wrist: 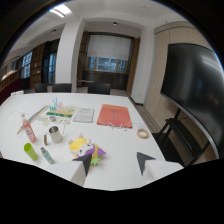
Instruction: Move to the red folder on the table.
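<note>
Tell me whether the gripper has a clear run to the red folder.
Probably yes. The gripper is open, and the red folder lies flat beyond the fingers, bare tabletop between; the plush toy sits off the line.

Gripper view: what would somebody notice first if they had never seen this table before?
Probably the bright yellow, pink and purple plush toy, lying on the white table just ahead of the open gripper, near its left finger. Next comes the flat red folder, farther back beyond both fingers, beside a white sheet of paper. A big dark screen stands off to the right of the table.
</note>
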The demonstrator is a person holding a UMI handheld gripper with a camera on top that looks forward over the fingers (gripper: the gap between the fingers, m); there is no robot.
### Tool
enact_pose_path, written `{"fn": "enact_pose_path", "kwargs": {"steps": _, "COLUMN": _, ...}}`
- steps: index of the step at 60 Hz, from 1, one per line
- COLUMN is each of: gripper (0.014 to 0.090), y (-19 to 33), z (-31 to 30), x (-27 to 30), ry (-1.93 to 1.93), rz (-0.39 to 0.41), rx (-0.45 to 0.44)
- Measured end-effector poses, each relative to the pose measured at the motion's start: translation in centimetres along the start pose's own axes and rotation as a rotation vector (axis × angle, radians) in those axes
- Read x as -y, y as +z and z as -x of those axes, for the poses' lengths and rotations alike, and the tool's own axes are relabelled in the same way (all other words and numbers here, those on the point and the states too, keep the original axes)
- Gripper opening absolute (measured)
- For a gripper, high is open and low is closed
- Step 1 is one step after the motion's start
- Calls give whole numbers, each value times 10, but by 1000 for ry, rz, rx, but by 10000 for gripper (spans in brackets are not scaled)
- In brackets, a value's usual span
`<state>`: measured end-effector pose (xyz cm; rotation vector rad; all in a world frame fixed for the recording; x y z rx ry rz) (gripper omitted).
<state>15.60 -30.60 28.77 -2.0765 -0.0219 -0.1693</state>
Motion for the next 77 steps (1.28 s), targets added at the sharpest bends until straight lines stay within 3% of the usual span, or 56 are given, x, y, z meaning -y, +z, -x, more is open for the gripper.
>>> {"fn": "enact_pose_path", "kwargs": {"steps": 9, "gripper": 854, "y": 70, "z": -13, "x": 17, "ry": -3, "rz": -2, "rx": 9}}
{"fn": "enact_pose_path", "kwargs": {"steps": 29, "gripper": 851, "y": 321, "z": -35, "x": 58, "ry": 48, "rz": 32, "rx": 30}}
{"fn": "enact_pose_path", "kwargs": {"steps": 43, "gripper": 857, "y": 452, "z": -34, "x": 58, "ry": 44, "rz": 57, "rx": 39}}
{"fn": "enact_pose_path", "kwargs": {"steps": 56, "gripper": 855, "y": 504, "z": -31, "x": 49, "ry": 70, "rz": 89, "rx": 52}}
{"fn": "enact_pose_path", "kwargs": {"steps": 77, "gripper": 854, "y": 510, "z": -29, "x": 49, "ry": 70, "rz": 97, "rx": 59}}
